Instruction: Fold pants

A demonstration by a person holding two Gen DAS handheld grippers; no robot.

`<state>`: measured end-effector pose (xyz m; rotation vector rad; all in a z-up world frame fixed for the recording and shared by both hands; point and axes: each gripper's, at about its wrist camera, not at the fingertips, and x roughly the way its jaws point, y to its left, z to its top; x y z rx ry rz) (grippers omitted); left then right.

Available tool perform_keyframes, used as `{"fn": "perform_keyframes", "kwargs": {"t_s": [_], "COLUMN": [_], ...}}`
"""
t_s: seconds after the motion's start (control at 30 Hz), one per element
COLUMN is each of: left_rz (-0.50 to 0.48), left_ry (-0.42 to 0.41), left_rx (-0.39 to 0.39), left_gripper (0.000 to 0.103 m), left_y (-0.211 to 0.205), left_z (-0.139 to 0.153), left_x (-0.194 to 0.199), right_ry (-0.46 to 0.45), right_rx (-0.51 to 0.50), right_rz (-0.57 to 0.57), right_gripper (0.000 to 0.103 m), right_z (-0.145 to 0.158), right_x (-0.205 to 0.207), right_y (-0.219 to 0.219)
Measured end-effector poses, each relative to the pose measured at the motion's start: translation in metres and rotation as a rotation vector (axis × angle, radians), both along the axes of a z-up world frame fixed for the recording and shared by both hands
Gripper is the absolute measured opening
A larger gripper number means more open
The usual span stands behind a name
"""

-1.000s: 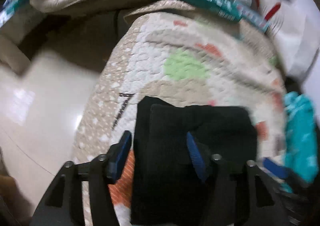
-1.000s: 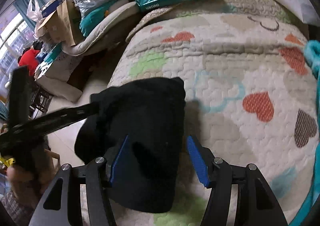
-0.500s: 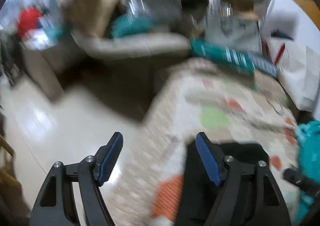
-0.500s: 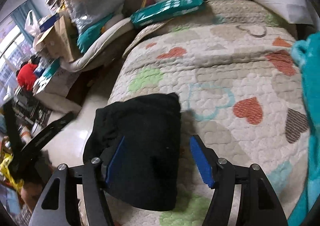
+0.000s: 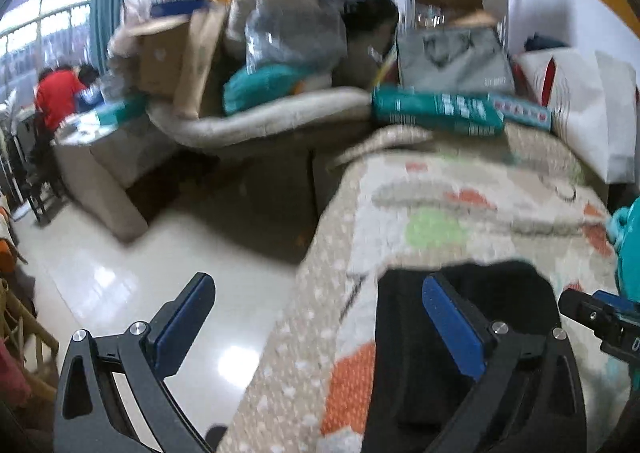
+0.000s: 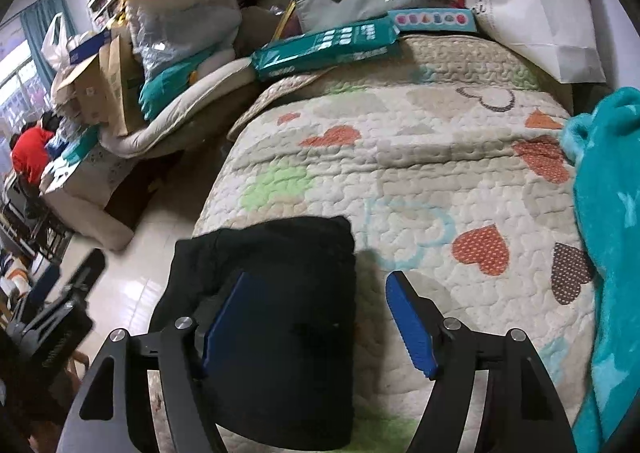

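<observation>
Where spread wide and just opened further, left gripper [image 5: 316, 317]: nothing held, one pad over floor, other over pants [image 6: 272, 317]. Right gripper [image 6: 316, 317]: jaws parted, lately widening, gripping nothing, above same bundle. Black, folded into thick rectangle, at left edge of heart-patterned quilt [image 6: 432, 157]; long axis toward far end. Near end cut off; left view blurred.

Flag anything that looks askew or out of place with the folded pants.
The folded black pants lie at the quilt's left edge, one corner bulging past it over the floor. Otherwise the bundle looks compact. Both the left gripper and right gripper are open, jaws just widened.
</observation>
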<state>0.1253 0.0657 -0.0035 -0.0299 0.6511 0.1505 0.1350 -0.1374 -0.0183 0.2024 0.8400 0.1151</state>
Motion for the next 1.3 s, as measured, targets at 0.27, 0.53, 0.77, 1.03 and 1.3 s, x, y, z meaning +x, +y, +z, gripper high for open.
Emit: {"fn": "perform_keyframes", "kwargs": {"t_s": [0.27,0.53,0.77,1.03,1.3], "left_rz": [0.001,-0.016,-0.024,-0.020,-0.019], "left_ry": [0.162,0.199,0.223,0.226,0.233], "left_rx": [-0.085,-0.119,-0.148,-0.175,-0.179], "left_gripper": [0.103,0.103,0.103,0.103,0.103], "left_y": [0.005,0.007,0.010,0.014,0.015], "left_z": [-0.028,-0.033,-0.037,-0.037,-0.039], "left_x": [0.011,0.014,0.016,0.016,0.017], "right_ry": [0.015,0.013,-0.004,-0.006,-0.007], "right_rx": [-0.028,-0.060,-0.093,-0.113,-0.112], "right_rz": [0.014,0.009,0.022,0.031,0.033], "right_gripper": [0.077,0.078,0.079,0.080,0.081], "right_z": [-0.009,-0.015,-0.015,-0.017,-0.020], "right_x": [-0.003,-0.007,-0.010,-0.010,-0.011], "right_y": [0.003,0.001,0.005,0.009,0.009]}}
